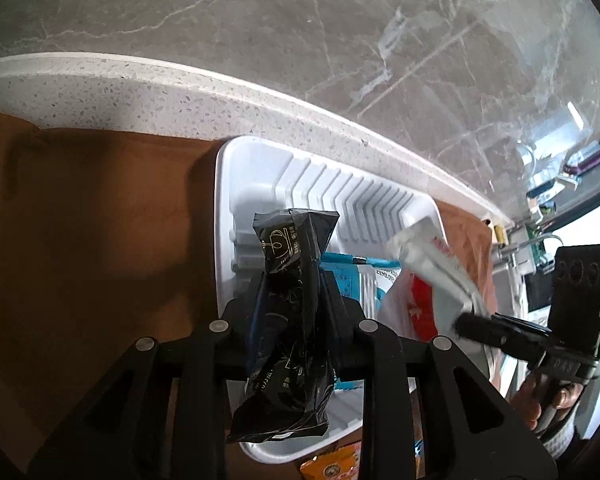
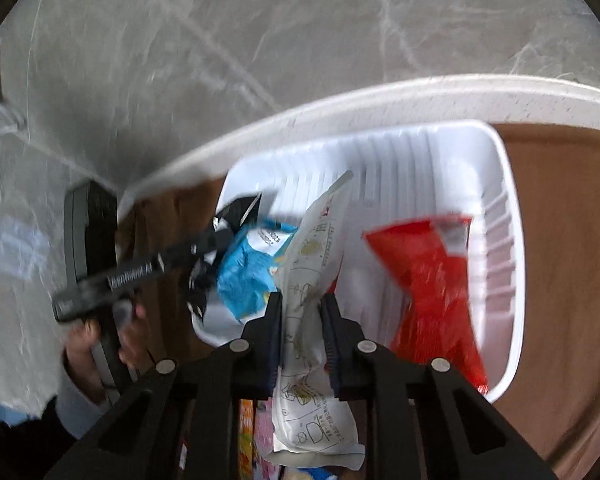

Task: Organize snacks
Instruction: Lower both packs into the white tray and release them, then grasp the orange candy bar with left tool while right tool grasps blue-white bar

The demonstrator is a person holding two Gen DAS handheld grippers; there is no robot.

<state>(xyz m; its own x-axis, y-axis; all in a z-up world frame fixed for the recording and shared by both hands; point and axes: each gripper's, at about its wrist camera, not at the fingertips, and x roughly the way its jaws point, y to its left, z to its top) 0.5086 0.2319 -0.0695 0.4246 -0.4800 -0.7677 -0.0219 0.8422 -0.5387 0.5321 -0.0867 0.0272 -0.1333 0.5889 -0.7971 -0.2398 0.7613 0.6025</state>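
**Two packets in the air, two already in the tray**

Two snacks lie inside the white tray [image 2: 512,240]: a blue packet [image 2: 246,272] toward its left side and a red packet [image 2: 432,276] leaning on its right wall. Two more are on the way. The left gripper [image 1: 292,292] pinches a black packet [image 1: 288,320] by its middle, hanging over the tray's near left part. The right gripper [image 2: 302,312] is pressed together on a white packet [image 2: 312,292], which stands upright over the tray's middle, between the blue and the red. So the sorting looks roughly half done, with both held packets not yet let go.

More remains: an orange packet [image 1: 332,468] lies on the brown cloth [image 1: 100,220] just outside the tray's near rim, and the right view shows other bright wrappers [image 2: 256,432] beneath the gripper, though blur makes their count uncertain.

For room, the tray's ribbed far half is bare and would take both packets. The tray's far rim sits close to the counter edge [image 1: 148,80], beyond which is grey stone floor, so pushing the tray outward is risky. The two grippers work near each other over the tray; the cloth to the left is open.
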